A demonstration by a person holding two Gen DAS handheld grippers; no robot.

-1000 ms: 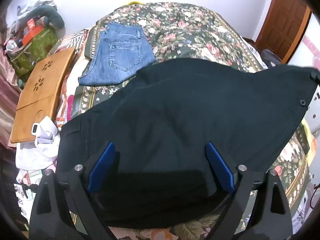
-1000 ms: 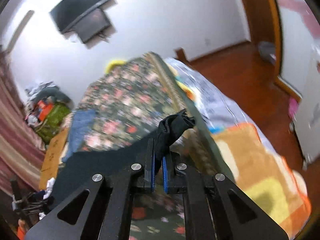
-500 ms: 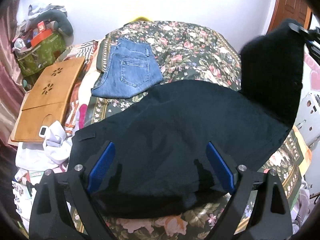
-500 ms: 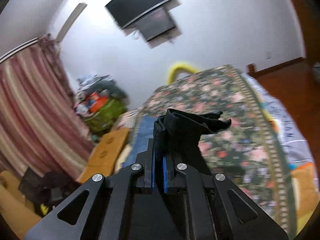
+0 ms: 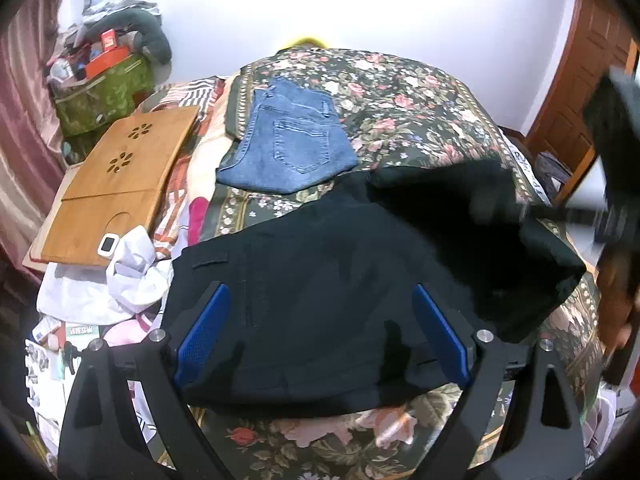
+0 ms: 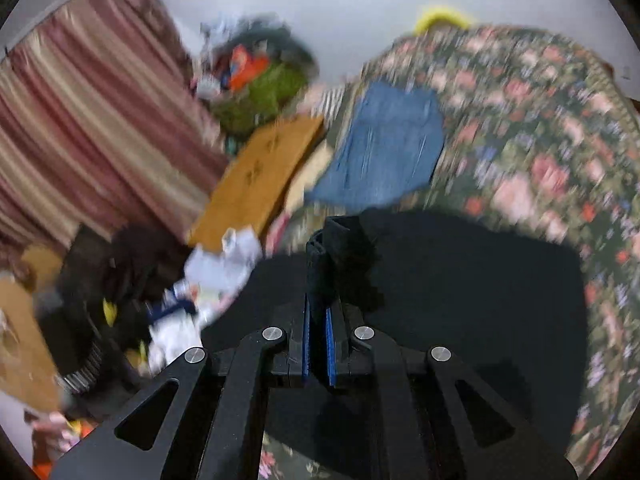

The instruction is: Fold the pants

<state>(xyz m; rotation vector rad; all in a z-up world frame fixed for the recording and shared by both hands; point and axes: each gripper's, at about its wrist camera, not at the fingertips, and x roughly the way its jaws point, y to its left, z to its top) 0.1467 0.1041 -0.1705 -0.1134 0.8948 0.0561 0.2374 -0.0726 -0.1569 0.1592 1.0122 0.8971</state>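
Black pants [image 5: 320,280] half folded, one end carried across by the right gripper [image 6: 319,344].

A bunched edge of the matte, soft black cloth is pinched between the nearly closed blue pads of the right gripper. The left gripper [image 5: 322,336] is held wide open with nothing gripped, directly over the near edge of the pants, which are spread lengthwise left to right ahead of it on the floral bedspread [image 5: 420,96]. Folded blue jeans [image 5: 292,148] lie beyond.

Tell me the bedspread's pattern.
Dark green bedspread with pink and red flowers; clearest in the left wrist view.
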